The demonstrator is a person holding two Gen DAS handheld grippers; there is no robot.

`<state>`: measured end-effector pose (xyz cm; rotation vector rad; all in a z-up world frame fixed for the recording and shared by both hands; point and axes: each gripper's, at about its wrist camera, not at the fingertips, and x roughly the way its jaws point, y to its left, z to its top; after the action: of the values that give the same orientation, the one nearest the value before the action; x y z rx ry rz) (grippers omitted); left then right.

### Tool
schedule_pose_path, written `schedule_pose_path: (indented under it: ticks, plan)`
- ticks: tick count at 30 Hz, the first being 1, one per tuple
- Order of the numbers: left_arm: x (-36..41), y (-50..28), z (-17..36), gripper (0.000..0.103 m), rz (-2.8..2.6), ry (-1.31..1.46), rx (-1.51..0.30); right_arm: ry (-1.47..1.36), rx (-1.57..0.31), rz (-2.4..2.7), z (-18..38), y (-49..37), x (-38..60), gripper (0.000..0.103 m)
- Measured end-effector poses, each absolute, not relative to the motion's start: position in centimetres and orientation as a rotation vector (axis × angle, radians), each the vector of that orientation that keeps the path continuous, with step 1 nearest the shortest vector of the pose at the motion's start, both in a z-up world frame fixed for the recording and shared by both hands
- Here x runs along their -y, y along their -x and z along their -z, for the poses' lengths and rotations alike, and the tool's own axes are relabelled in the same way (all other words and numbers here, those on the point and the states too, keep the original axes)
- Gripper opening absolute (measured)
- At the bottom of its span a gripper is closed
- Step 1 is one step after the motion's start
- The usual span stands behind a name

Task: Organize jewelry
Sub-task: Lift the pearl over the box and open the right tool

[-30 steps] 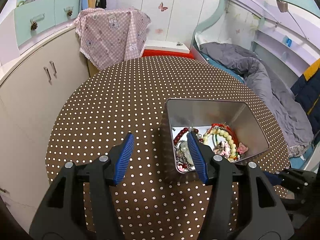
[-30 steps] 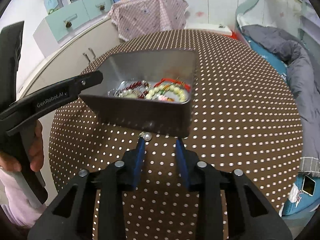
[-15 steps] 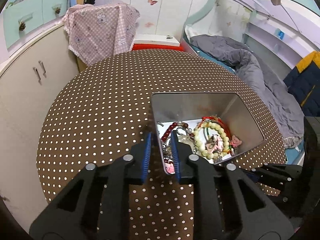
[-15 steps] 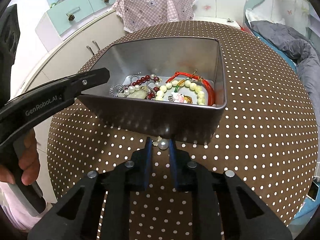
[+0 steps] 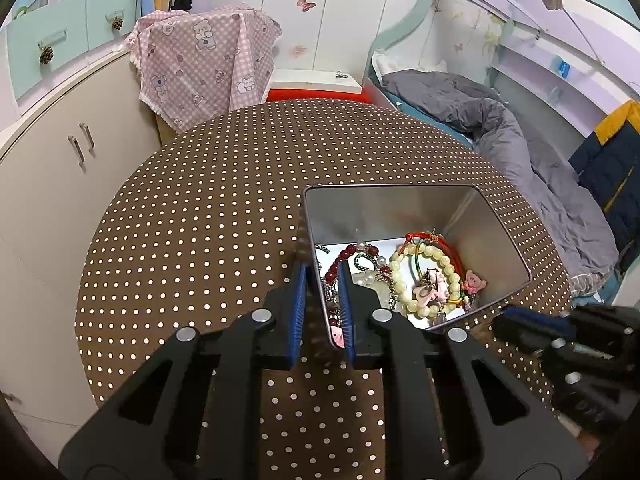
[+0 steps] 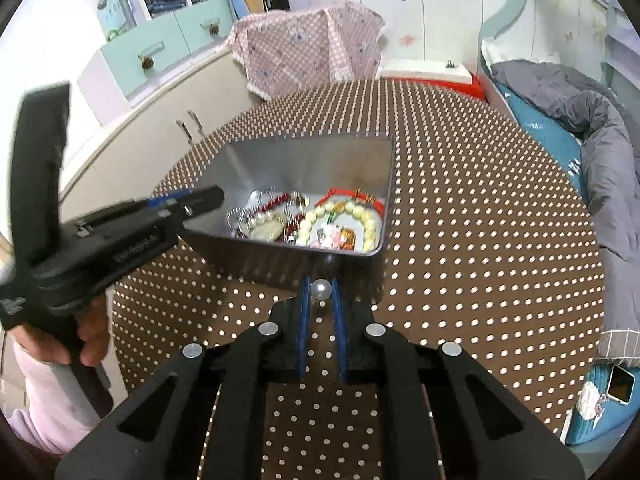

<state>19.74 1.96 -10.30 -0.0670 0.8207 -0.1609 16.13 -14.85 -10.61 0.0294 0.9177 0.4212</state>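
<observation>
An open metal tin (image 5: 400, 204) stands on the brown dotted table (image 5: 200, 220). It holds a pale bead bracelet (image 5: 424, 258), a red cord bracelet (image 5: 436, 240), dark red beads and chains. My left gripper (image 5: 322, 280) is shut on the tin's near left wall, one finger inside and one outside. In the right wrist view that left gripper (image 6: 200, 204) grips the tin (image 6: 304, 168) from the left. Just in front of the tin, my right gripper (image 6: 320, 292) has its jaws closing on a small white pearl (image 6: 321, 290) pinched at the fingertips.
A cream cabinet (image 5: 60, 200) curves round the table's left side. A pink checked cloth (image 5: 200, 60) hangs at the back. A bed with a grey duvet (image 5: 540, 152) lies on the right. A hand (image 6: 92, 344) grips the left gripper's handle.
The left jaws went from wide open to closed on the tin's wall. The right jaws narrowed around the pearl beside the tin and now pinch it, slightly raised.
</observation>
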Motion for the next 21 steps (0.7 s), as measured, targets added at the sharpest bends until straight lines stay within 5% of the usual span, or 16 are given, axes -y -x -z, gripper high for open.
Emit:
schedule_pose_path:
  ticks: [21]
  plan:
    - [-2.3,-19.8,10.3,0.016,0.161,0.061,-0.82,-0.005,-0.866,-0.436,8.4,-19.3,13.2,0.01]
